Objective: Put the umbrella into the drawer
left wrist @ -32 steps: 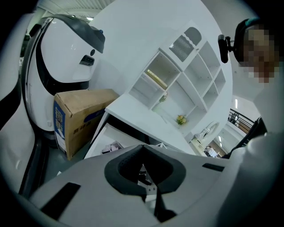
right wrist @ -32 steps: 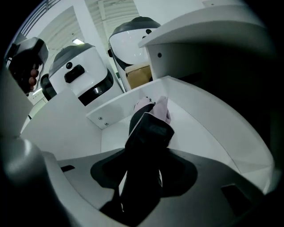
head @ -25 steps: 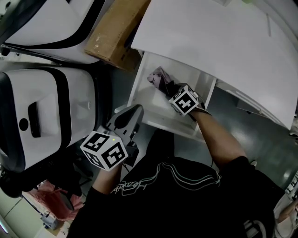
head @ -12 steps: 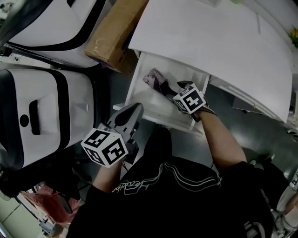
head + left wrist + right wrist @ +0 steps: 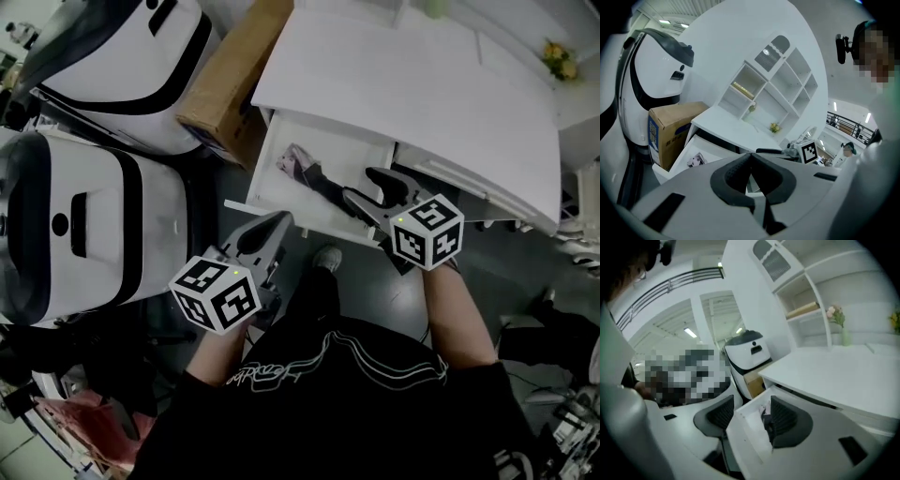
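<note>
Umbrella (image 5: 307,171) is lying folded inside the open white drawer (image 5: 267,183), its patterned end pointing toward the cardboard box (image 5: 225,84) and its dark end toward the drawer's front. The right gripper (image 5: 370,190) is hanging over the drawer's front right part, near that dark end, with its jaws standing wide apart and gripping nothing. The left gripper (image 5: 265,232) is hovering near the drawer's front left corner, with its jaws pressing together and empty.
</note>
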Available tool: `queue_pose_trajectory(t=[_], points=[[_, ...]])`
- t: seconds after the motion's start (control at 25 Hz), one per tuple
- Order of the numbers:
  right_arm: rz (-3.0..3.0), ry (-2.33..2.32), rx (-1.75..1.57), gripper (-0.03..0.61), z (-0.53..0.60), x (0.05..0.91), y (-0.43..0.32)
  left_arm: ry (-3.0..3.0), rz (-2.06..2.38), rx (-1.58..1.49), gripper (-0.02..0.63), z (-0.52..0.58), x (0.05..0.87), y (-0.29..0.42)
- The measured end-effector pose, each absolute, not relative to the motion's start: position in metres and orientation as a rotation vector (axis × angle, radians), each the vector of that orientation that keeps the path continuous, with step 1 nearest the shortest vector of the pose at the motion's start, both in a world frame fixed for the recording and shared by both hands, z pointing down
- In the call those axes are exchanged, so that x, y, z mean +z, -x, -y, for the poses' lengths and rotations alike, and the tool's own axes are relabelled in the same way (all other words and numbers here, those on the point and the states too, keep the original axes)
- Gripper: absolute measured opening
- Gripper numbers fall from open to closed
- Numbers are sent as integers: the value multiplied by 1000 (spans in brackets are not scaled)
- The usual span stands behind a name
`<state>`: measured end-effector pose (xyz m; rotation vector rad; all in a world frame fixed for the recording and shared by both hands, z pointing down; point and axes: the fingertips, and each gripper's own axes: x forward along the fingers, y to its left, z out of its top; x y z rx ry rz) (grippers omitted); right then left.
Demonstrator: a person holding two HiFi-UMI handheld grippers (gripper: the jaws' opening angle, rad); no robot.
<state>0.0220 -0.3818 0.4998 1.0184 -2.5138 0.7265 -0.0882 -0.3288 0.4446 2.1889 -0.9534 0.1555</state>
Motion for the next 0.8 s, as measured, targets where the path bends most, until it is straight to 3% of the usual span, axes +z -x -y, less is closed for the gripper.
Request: queue_pose_trajectory(t=[0.32, 0.44, 0.56, 0.8], points=[[2886, -974, 795, 250, 257, 375, -39, -2343, 908, 132, 20, 246, 368, 52], [2952, -1028, 825, 157, 218, 348, -54, -2389, 878, 125, 20, 214, 345, 36], [3003, -1073, 780, 106, 183, 323, -68, -2420, 849, 112, 20, 184, 328, 22], [3052, -1072, 690, 63, 126, 305, -80, -2483, 794, 95, 20, 140, 312, -5]])
